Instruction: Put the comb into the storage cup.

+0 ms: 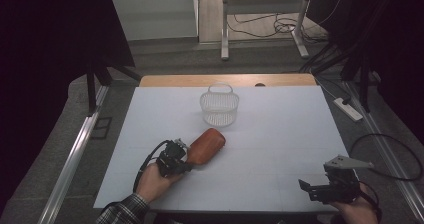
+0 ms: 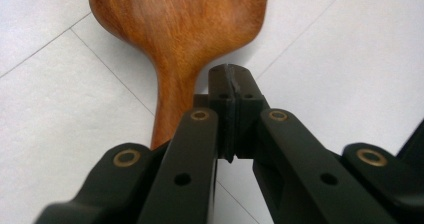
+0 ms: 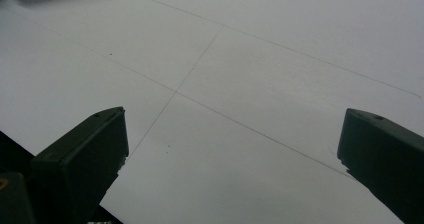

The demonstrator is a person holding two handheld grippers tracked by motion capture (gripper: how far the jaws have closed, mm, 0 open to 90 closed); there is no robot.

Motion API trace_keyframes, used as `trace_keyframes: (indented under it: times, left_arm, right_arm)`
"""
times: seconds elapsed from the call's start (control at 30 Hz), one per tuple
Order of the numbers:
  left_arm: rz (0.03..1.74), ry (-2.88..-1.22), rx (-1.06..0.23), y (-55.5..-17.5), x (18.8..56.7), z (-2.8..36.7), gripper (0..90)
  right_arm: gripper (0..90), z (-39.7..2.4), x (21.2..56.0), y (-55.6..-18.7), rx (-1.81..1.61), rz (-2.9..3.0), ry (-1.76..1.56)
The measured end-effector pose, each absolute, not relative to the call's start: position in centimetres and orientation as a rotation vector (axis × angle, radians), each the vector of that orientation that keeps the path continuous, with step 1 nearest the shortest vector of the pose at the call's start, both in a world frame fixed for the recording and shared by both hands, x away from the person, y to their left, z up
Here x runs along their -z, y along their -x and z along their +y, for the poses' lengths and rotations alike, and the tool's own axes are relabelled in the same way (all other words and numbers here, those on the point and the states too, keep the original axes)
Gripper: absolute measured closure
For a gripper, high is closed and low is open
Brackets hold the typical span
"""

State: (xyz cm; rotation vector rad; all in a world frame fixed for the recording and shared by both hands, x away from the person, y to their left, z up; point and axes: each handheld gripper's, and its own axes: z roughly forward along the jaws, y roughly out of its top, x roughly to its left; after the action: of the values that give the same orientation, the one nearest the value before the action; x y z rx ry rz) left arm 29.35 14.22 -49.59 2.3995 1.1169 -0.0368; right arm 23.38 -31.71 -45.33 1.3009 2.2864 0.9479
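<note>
— Where is the wooden brush (image 1: 206, 146)?
— It lies on the white table (image 1: 280, 134), nearer the person than the wire basket (image 1: 219, 106).
— And the left gripper (image 1: 181, 160)?
— Its jaws meet beside the handle, gripping nothing.
— The right gripper (image 1: 327, 184)?
— It is well apart, with jaws wide and empty.

The left gripper (image 1: 184, 160) sits at the near end of a wooden brush (image 1: 206, 146) lying on the white table (image 1: 280, 134) — its broad end angled toward a white wire basket (image 1: 219, 107), which stands upright a little beyond. The right gripper (image 1: 312, 188) hovers well apart, near the table's front right corner.
</note>
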Motion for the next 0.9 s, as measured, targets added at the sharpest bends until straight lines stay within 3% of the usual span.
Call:
trace_keyframes:
  times: [0.17, 0.2, 0.27, 0.33, 0.4, 0.43, 0.5, 0.8, 0.9]
  left_arm:
    - [1.131, -2.381, 0.018, -28.9, 49.2, 14.7, 84.2]
    - [1.136, -2.374, 0.01, -28.8, 49.1, 14.9, 77.7]
    - [1.143, -2.357, -0.009, -28.7, 48.9, 15.3, 76.5]
    - [1.146, -2.338, -0.025, -28.6, 48.8, 15.7, 65.2]
    - [1.159, -2.34, -0.05, -28.6, 48.9, 16.1, 63.1]
    - [1.163, -2.34, -0.057, -28.6, 48.9, 16.2, 55.9]
    - [1.178, -2.335, -0.066, -28.7, 49.0, 16.5, 50.8]
    - [1.18, -2.316, -0.073, -29.2, 49.0, 16.9, 12.9]
    - [1.198, -2.291, -0.054, -29.5, 49.1, 17.0, 6.2]
  right_arm:
    - [0.0, -31.7, 45.3, -23.4, -0.948, 2.288, -1.297]
    - [0.0, -31.7, 45.3, -23.4, -0.949, 2.288, -1.297]
    - [0.0, -31.7, 45.3, -23.4, -0.95, 2.288, -1.298]
    - [0.0, -31.7, 45.3, -23.4, -0.95, 2.288, -1.298]
    - [0.0, -31.7, 45.3, -23.4, -0.951, 2.289, -1.297]
    - [0.0, -31.7, 45.3, -23.4, -0.951, 2.289, -1.297]
    - [0.0, -31.7, 45.3, -23.4, -0.951, 2.288, -1.297]
    - [0.0, -31.7, 45.3, -23.4, -0.948, 2.29, -1.297]
    - [0.0, -31.7, 45.3, -23.4, -0.947, 2.291, -1.296]
